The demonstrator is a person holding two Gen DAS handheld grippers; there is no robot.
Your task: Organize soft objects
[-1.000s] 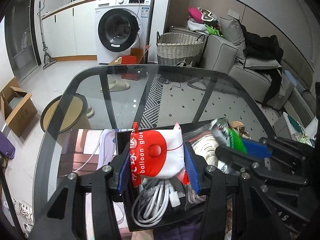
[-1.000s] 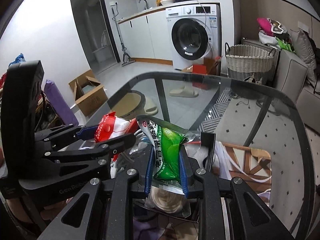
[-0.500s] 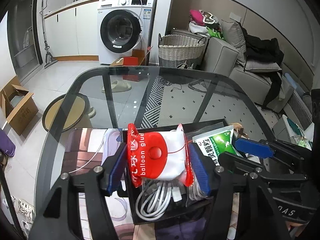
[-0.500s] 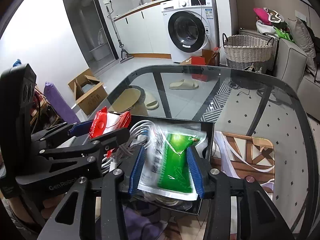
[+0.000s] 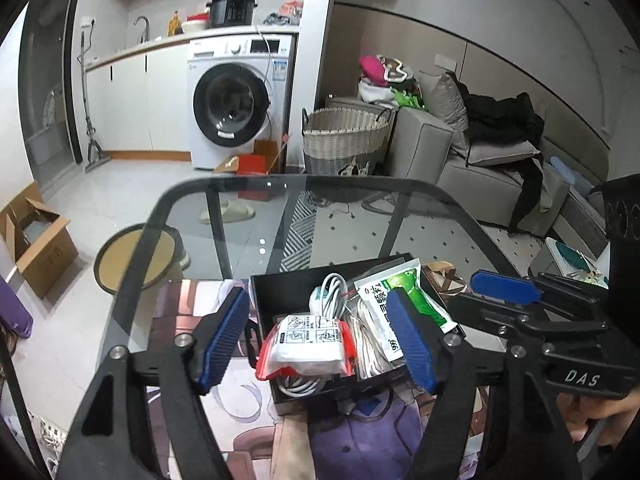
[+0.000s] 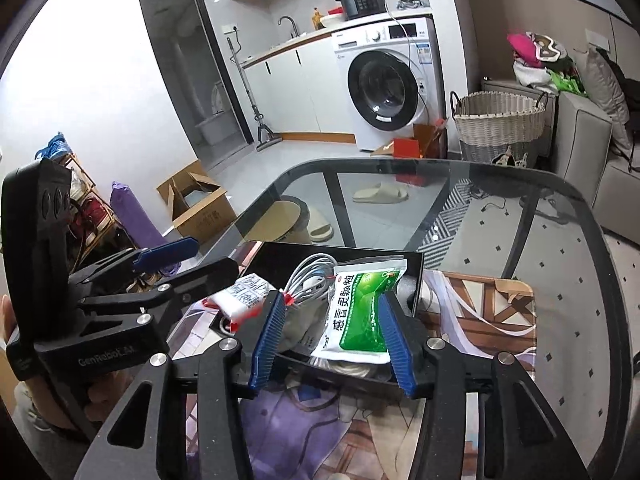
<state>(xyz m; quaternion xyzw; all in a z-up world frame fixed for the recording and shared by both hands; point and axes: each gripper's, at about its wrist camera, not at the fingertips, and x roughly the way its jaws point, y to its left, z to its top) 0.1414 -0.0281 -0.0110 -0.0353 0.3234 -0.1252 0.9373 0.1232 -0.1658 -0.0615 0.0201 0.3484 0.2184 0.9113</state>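
Note:
A black open box (image 5: 276,292) (image 6: 276,254) sits on the glass table. In it lie a red-and-white balloon glue packet (image 5: 307,343) (image 6: 240,295), a green-and-white medicine sachet (image 5: 400,300) (image 6: 360,312), white cables (image 5: 329,294) (image 6: 310,272) and a coil of cord in a clear bag (image 5: 370,350). My left gripper (image 5: 316,340) is open, its jaws either side of the glue packet, above the box's near edge. My right gripper (image 6: 332,338) is open, its jaws apart from the sachet lying in the box.
The box rests on a printed mat (image 5: 176,300) (image 6: 480,312) on the glass table (image 5: 360,216) (image 6: 520,208). Beyond are a washing machine (image 5: 236,104), a wicker basket (image 5: 346,140), a sofa (image 5: 500,168) and a cardboard box (image 5: 36,248) on the floor.
Both grippers opened and let go: the glue packet and the green sachet dropped into the black box. Both grippers have pulled back and up.

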